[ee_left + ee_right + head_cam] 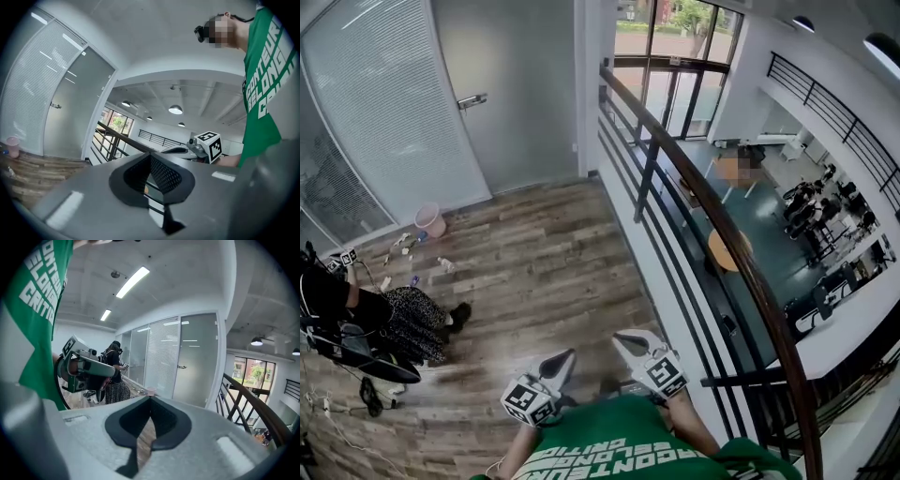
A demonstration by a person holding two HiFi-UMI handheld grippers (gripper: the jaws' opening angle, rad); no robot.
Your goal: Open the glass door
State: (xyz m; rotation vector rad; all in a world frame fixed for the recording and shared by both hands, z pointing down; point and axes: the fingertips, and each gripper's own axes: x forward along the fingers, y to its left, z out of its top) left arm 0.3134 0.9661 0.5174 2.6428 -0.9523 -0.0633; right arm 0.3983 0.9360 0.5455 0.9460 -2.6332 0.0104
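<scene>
At 11 o'clock: glass door point(516, 94), closed, well apart from you.
Your left tongs point(561, 357), right tongs point(628, 339): clenched, empty, held low; door likely beyond reach.

You're on an upper office landing. A frosted glass door point(502, 94) and glass walls with blinds point(389, 103) stand far left, with plank floor point(544, 272) near. On the right, a railing point(712, 216) overlooks a lower hall with tables point(729, 251) and tall windows point(675, 47).
</scene>
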